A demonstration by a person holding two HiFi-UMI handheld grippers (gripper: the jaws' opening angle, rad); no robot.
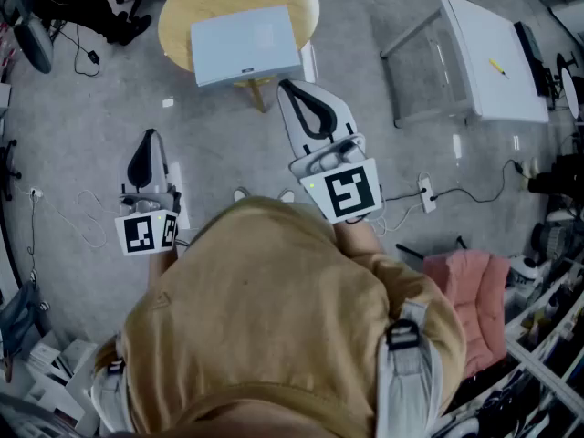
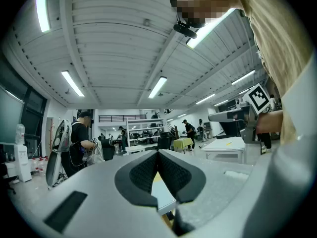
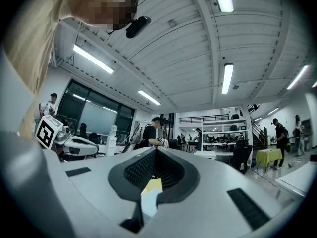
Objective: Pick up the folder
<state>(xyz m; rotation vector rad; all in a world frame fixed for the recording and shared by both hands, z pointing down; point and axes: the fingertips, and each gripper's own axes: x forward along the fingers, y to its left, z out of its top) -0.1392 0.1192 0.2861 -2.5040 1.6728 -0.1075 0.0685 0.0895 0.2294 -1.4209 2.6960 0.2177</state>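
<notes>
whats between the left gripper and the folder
Head view: bare grey floor with one small white scrap, then the round table's rim, lie between the left gripper and the folder.

The left gripper (image 2: 158, 155) points level, its dark pads meeting at the tips with nothing gripped. Through the gap below them show the pale folder (image 2: 163, 195) and a bit of yellow table (image 2: 156, 179). To the right are the right gripper (image 2: 214, 117) and a white table (image 2: 225, 145).

No readable writing in any view.

The marker cube (image 1: 146, 233) on the left hand-held gripper (image 1: 151, 137) and its twin on the right hand-held gripper (image 1: 286, 86) bear only black-and-white square patterns. A small dark mark at the folder (image 1: 245, 39) edge is too small to read.
</notes>
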